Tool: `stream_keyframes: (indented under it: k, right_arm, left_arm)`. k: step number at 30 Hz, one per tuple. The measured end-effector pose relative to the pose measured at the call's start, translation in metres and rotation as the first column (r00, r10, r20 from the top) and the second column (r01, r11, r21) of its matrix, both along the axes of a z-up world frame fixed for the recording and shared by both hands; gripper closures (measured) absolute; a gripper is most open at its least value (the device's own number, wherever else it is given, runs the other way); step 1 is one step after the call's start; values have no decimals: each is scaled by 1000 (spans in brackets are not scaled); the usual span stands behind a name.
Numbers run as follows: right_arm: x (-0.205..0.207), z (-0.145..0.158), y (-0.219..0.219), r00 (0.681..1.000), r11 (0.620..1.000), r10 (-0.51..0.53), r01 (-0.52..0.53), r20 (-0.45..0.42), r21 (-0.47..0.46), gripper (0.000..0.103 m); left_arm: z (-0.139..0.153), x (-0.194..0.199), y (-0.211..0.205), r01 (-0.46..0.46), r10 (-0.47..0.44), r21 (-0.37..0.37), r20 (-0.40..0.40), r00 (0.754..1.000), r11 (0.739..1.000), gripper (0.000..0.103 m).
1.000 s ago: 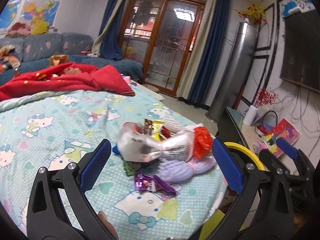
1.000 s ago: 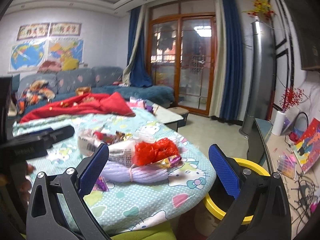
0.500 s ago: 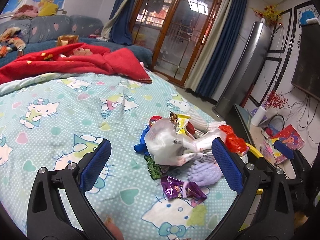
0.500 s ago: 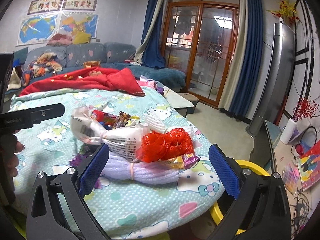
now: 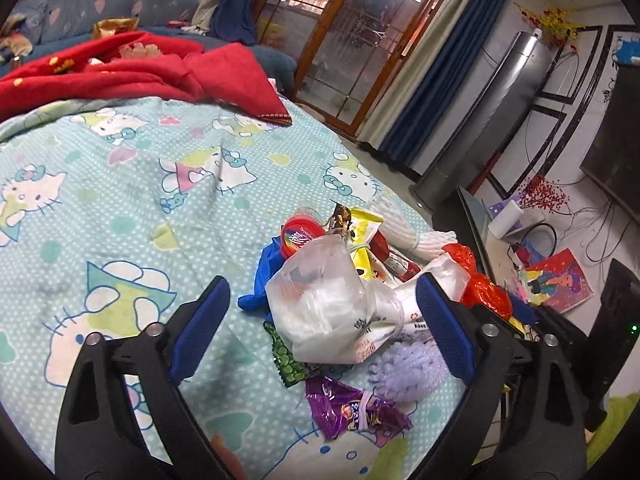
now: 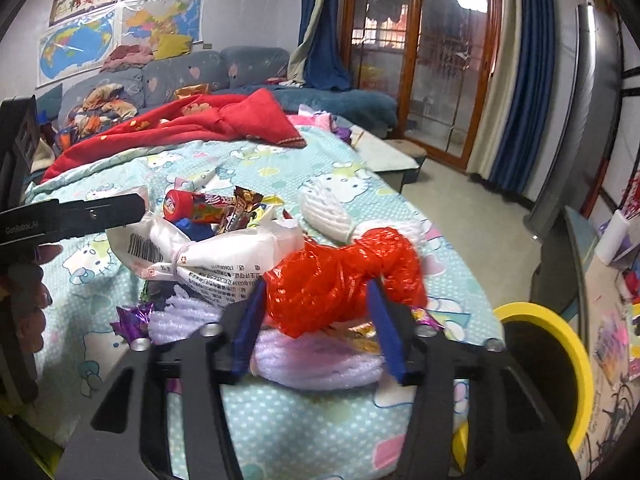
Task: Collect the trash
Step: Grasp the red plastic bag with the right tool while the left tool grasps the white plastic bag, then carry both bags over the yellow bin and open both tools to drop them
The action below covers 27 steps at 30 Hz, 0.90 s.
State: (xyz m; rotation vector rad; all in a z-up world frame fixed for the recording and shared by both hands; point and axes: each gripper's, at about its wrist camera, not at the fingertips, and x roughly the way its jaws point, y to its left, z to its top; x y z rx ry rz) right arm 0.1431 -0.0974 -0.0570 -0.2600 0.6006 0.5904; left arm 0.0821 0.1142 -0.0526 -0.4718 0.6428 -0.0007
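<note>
A pile of trash lies near the edge of a Hello Kitty bedspread (image 5: 120, 184). It holds a knotted white plastic bag (image 5: 328, 308), a red plastic bag (image 6: 340, 280), purple foam netting (image 6: 320, 360), a purple wrapper (image 5: 352, 408) and snack wrappers. My left gripper (image 5: 324, 328) is open, its blue pads either side of the white bag. My right gripper (image 6: 316, 320) has narrowed around the red bag, pads beside it; contact is unclear. A yellow-rimmed bin (image 6: 560, 368) stands beside the bed.
A red blanket (image 5: 140, 68) lies at the far side of the bed. A sofa (image 6: 180, 76) with clothes stands behind. A low TV table (image 5: 520, 248) with clutter and a grey tower appliance (image 5: 480, 120) are on the right.
My right gripper has moved in on the pile and narrowed its jaws around the red bag. My left gripper has tilted down over the white bag and stays open.
</note>
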Motion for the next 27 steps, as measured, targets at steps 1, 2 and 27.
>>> stream_keyframes:
  k: [1, 2, 27]
  right_arm:
    - [2, 0, 1, 1000, 1000, 11, -11, -9, 6, 83]
    - [4, -1, 2, 1000, 1000, 25, -25, -19, 16, 89]
    - [7, 64, -63, 998, 942, -13, -8, 59, 336, 95]
  left_arm:
    - [-1, 1, 0, 0, 0, -12, -5, 1000, 1000, 25]
    - [-2, 2, 0, -1, 1, -22, -8, 1000, 1000, 30]
    - [58, -13, -20, 10, -27, 83, 206, 978, 996, 79]
